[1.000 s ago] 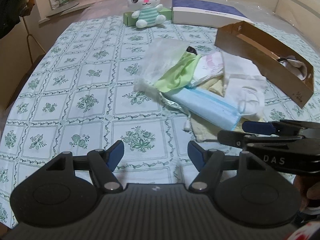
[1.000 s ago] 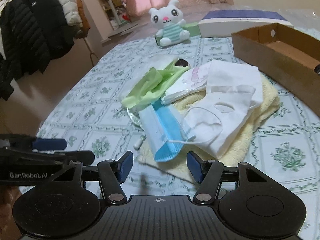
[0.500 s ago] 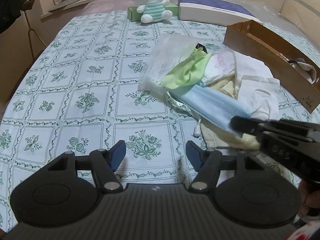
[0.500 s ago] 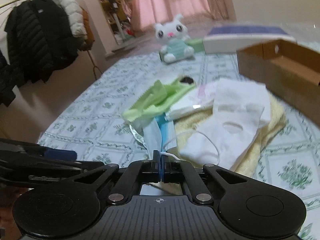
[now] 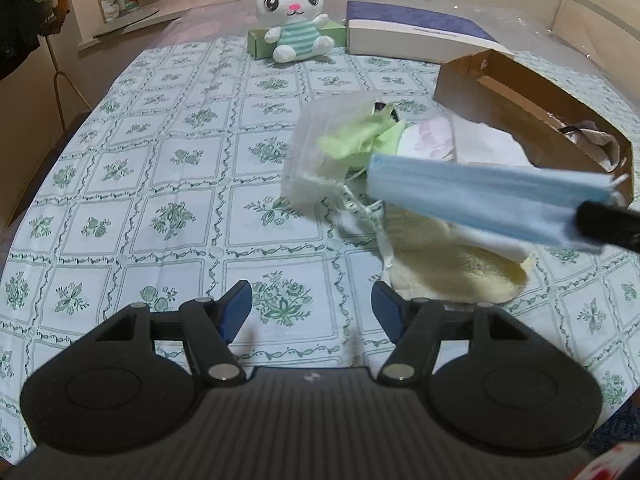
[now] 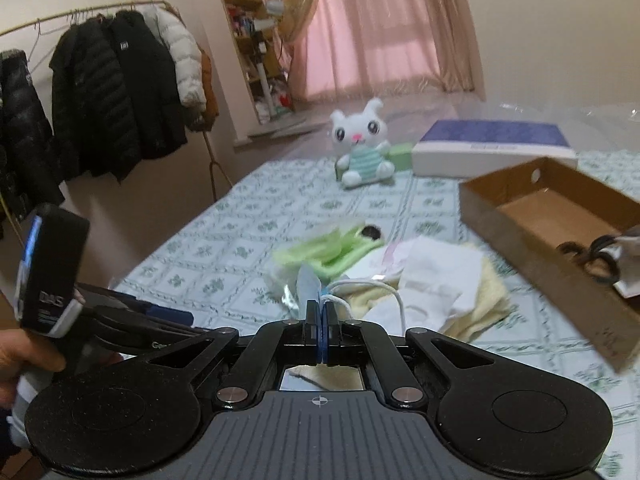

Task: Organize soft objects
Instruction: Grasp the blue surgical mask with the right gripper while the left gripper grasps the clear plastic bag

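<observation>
Taking the pile of soft things (image 5: 404,184) as my mark on the flowered tablecloth (image 5: 168,184), I read across from the left. My left gripper (image 5: 311,312) hangs over bare cloth on the near left side of the pile, its blue-padded fingers (image 5: 236,308) spread wide with nothing between them. The pile holds a clear mesh pouch (image 5: 316,160), a green cloth (image 5: 360,140), white sheets (image 6: 436,276) and a yellow towel (image 5: 448,264) at the bottom. My right gripper (image 6: 321,320) is pinched tight on the blue face mask (image 5: 472,200), which is raised above the pile's near right part, one white ear loop (image 6: 384,292) trailing down. Right of the pile stands the cardboard box (image 5: 532,120), some items already lying in it. Beyond the pile sits a plush cat (image 5: 294,20).
</observation>
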`<act>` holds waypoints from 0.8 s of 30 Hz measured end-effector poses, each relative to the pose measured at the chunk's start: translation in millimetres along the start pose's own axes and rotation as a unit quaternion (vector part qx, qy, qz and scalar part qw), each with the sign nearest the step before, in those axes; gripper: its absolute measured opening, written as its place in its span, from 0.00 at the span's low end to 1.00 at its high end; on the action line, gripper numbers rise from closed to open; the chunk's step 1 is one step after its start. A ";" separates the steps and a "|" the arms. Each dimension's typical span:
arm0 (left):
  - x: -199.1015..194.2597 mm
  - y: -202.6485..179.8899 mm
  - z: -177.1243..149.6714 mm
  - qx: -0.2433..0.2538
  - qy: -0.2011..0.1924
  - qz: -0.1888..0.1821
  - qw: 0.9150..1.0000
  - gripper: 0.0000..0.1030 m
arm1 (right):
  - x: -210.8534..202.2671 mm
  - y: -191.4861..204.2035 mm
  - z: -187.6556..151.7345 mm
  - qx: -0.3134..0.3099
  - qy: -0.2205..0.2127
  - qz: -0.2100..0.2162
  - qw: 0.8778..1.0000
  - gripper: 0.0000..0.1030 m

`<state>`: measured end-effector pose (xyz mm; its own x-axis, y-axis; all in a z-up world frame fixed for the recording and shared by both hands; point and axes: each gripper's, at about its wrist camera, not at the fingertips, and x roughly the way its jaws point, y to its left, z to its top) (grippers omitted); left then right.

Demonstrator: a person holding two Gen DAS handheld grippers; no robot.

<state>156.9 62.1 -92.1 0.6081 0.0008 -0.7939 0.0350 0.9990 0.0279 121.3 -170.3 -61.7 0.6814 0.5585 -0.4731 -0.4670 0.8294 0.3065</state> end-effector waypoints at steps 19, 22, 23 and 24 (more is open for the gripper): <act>-2.9 -6.1 44.1 0.034 -0.056 -0.003 0.998 0.62 | -35.9 -52.5 30.8 0.042 -0.090 -0.086 0.991 0.00; 8.6 -1.3 62.7 0.046 -0.067 -0.005 0.997 0.62 | -25.2 -65.6 40.9 0.045 -0.104 -0.100 0.988 0.00; 13.7 0.7 69.8 0.048 -0.071 -0.009 0.996 0.62 | -20.8 -69.4 43.8 0.045 -0.106 -0.104 0.988 0.00; 18.8 2.3 76.2 0.051 -0.073 -0.014 0.996 0.62 | -15.9 -72.8 46.7 0.046 -0.110 -0.107 0.987 0.00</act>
<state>228.9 61.0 -60.6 0.7146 -0.0401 -0.6984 0.1282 0.9890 0.0744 170.8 -239.0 -37.9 0.8694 0.3506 -0.3481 -0.2525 0.9209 0.2971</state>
